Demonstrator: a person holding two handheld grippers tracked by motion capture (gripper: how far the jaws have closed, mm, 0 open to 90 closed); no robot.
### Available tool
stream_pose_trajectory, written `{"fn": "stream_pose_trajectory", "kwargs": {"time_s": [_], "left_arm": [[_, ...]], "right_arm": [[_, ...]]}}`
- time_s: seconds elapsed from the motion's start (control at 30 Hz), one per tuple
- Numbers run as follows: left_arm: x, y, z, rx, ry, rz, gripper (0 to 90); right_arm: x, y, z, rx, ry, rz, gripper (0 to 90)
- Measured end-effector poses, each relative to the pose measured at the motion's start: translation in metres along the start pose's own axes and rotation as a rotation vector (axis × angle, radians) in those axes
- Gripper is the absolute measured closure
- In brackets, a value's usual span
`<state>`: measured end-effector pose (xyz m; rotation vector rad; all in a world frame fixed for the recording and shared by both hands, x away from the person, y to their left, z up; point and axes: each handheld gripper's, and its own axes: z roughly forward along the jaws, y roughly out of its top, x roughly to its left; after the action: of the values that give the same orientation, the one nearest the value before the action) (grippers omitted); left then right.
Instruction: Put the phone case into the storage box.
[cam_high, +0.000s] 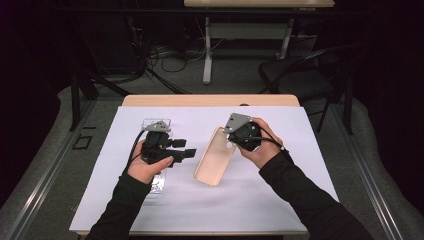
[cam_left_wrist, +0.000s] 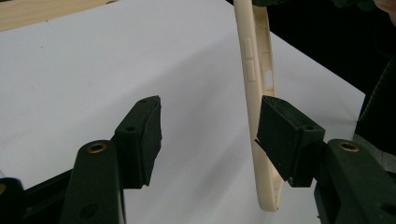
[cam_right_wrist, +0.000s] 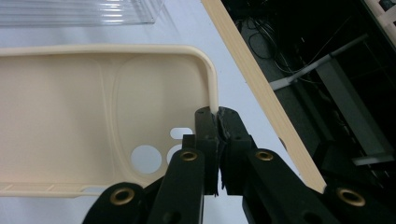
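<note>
Writing or brand marks: none readable on the beige phone case (cam_high: 216, 156). Right gripper (cam_right_wrist: 218, 116) fingers pinch its rim near the camera cutouts, above the white-covered counter (cam_high: 280, 195). Left gripper (cam_left_wrist: 208, 135) fingers stand apart beside the case's edge.

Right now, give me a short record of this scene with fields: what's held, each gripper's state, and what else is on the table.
held item: cream phone case, lifted at one end
right gripper: shut on the case's edge beside the camera cutouts
left gripper: open; case's side rim just in front of one pad, no clamp visible
other item: clear plastic box under the left hand
surface: white sheet on a wooden table
</note>
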<state>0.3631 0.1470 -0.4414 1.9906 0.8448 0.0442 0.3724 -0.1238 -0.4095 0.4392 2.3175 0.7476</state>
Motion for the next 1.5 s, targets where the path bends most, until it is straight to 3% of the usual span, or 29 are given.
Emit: {"fn": "stream_pose_trajectory", "kwargs": {"time_s": [0.23,0.53,0.8,1.07,1.17,1.5], "left_arm": [[-0.002,-0.003,0.012,0.025,-0.014,-0.001,41.1],[0.0,-0.007,0.021,0.063,-0.059,-0.061,49.9],[0.002,-0.006,0.017,0.047,-0.087,-0.094,52.3],[0.001,-0.006,0.019,0.058,-0.119,-0.103,54.2],[0.0,-0.007,0.02,0.066,-0.121,-0.103,56.4],[-0.002,-0.009,0.032,0.12,-0.144,-0.107,64.1]], "right_arm": [[0.005,0.003,0.001,0.0,0.002,-0.018,88.2],[0.009,0.005,0.003,0.009,-0.004,-0.042,88.2],[0.012,0.006,0.002,0.003,0.005,-0.049,88.2],[0.014,0.007,0.004,0.005,0.012,-0.068,88.2],[0.015,0.008,0.004,0.0,0.016,-0.054,88.2],[0.019,0.01,0.005,-0.003,0.024,-0.065,88.1]]}}
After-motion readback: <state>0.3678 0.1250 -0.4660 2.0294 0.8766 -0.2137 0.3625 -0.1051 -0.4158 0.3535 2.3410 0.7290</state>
